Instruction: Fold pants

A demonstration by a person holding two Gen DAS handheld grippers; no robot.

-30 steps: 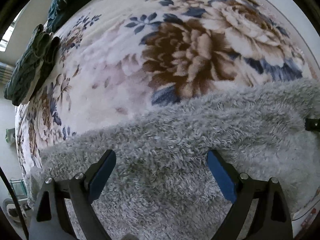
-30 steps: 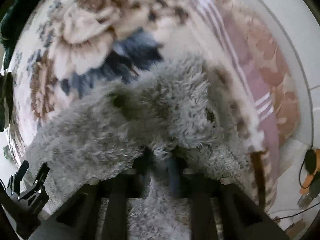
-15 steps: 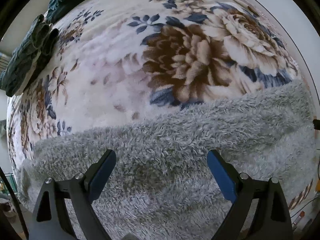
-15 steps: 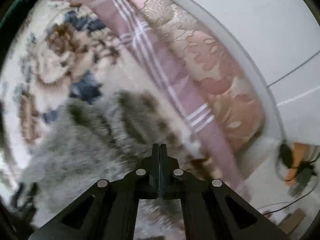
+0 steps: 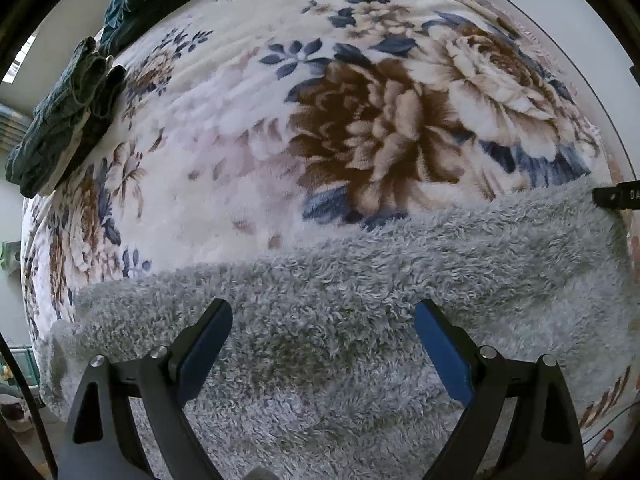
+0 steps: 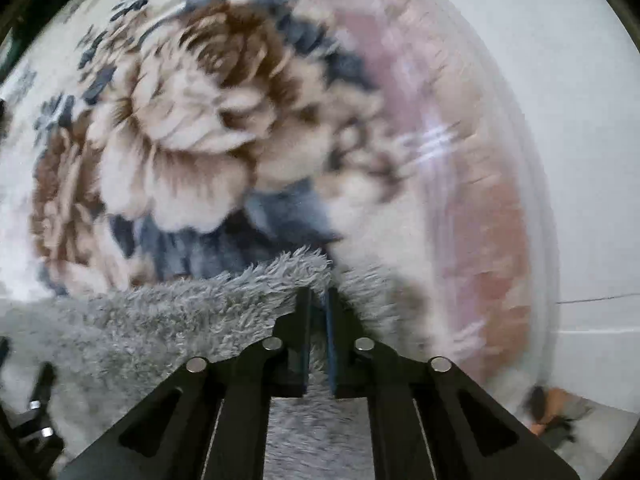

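The grey fluffy pants (image 5: 360, 304) lie spread across the near part of a floral blanket (image 5: 320, 128). My left gripper (image 5: 324, 316) is open and empty, its blue-padded fingers (image 5: 436, 344) just above the pants. In the right wrist view, my right gripper (image 6: 318, 296) is shut on an edge of the grey pants (image 6: 192, 312), holding it at the right end. The right gripper's tip also shows at the far right of the left wrist view (image 5: 616, 198).
Dark green folded clothes (image 5: 68, 116) lie at the blanket's far left edge. A pink checked sheet (image 6: 472, 184) and a white wall (image 6: 568, 120) border the right side. An orange and black object (image 6: 552, 408) lies on the floor at the lower right.
The right gripper has swung with the pants edge in it and pulled it out to the right, so the grey fabric now lies flatter and more stretched. The left gripper stays open above it.
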